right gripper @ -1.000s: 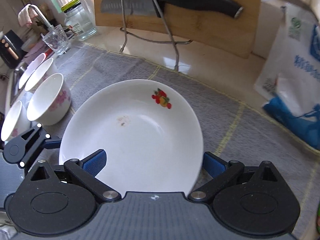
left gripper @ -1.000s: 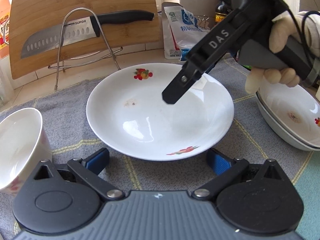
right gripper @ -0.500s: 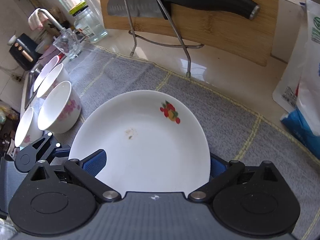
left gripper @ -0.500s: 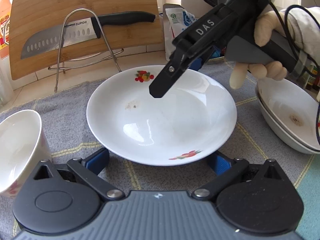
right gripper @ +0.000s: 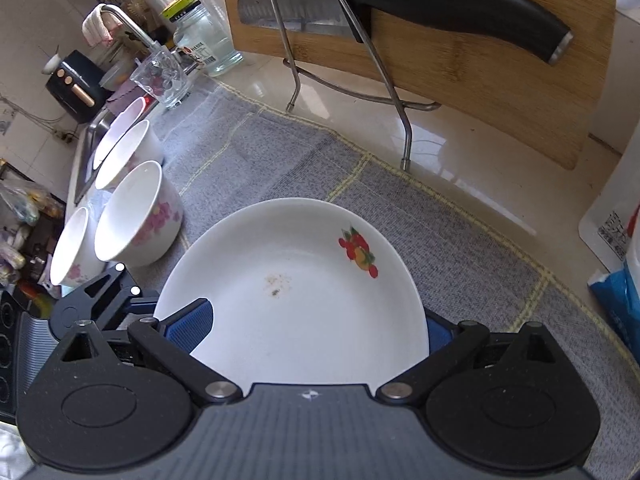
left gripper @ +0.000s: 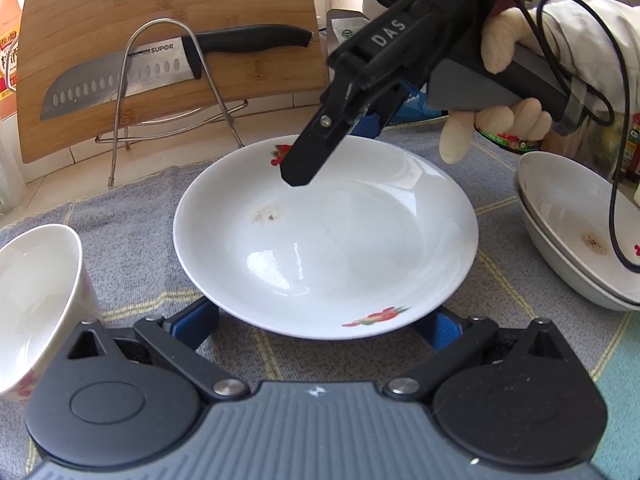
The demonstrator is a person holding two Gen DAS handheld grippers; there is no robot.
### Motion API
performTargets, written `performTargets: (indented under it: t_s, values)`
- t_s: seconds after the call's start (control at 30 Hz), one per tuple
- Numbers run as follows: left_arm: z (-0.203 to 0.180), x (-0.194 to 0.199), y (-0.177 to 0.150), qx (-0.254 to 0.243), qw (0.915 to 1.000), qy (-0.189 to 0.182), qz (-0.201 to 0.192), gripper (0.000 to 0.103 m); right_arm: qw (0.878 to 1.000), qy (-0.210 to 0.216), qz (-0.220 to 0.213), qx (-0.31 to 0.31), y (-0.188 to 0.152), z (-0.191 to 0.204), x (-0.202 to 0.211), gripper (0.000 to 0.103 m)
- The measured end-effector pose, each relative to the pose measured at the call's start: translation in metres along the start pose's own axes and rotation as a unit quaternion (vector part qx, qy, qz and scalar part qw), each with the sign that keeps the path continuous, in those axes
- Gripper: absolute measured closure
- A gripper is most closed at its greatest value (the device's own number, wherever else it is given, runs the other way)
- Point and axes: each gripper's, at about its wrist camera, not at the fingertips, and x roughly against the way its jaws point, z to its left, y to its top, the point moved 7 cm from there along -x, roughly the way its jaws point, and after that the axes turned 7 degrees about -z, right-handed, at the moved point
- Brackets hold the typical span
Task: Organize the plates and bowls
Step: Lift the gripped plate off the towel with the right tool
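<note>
A white plate [left gripper: 360, 248] with red fruit prints and a small brown stain lies on the grey mat [left gripper: 132, 240]. My left gripper [left gripper: 320, 324] is open, its blue fingers straddling the plate's near rim low at the mat. My right gripper [left gripper: 340, 144], held in a gloved hand [left gripper: 500, 116], hangs open above the plate's far side, tilted down. In the right wrist view the same plate [right gripper: 304, 320] fills the gap of the right gripper [right gripper: 312, 328], and the left gripper [right gripper: 104, 300] shows at the plate's left edge.
Two stacked plates [left gripper: 572, 240] sit at the right and a floral bowl [left gripper: 36, 300] at the left. Several bowls [right gripper: 136, 216] line up toward the sink. Behind stand a wire rack [left gripper: 160, 92], a cutting board [left gripper: 168, 20] with a knife [left gripper: 120, 80], a glass [right gripper: 160, 76] and a bag [right gripper: 616, 240].
The right gripper has risen and drawn back toward the plate's far side, shifting left in the left wrist view. The plate and the left gripper have stayed put.
</note>
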Motion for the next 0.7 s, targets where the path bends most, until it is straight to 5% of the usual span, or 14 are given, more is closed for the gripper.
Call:
performTargets:
  t_s: [0.7]
  values:
    - [-0.0029, -0.0028, 0.0032, -0.019, 0.9997, -0.007, 0.01, 0.001, 0.999, 0.032, 0.023, -0.023, 0.0031, -0.0025, -0.0002, 0.0]
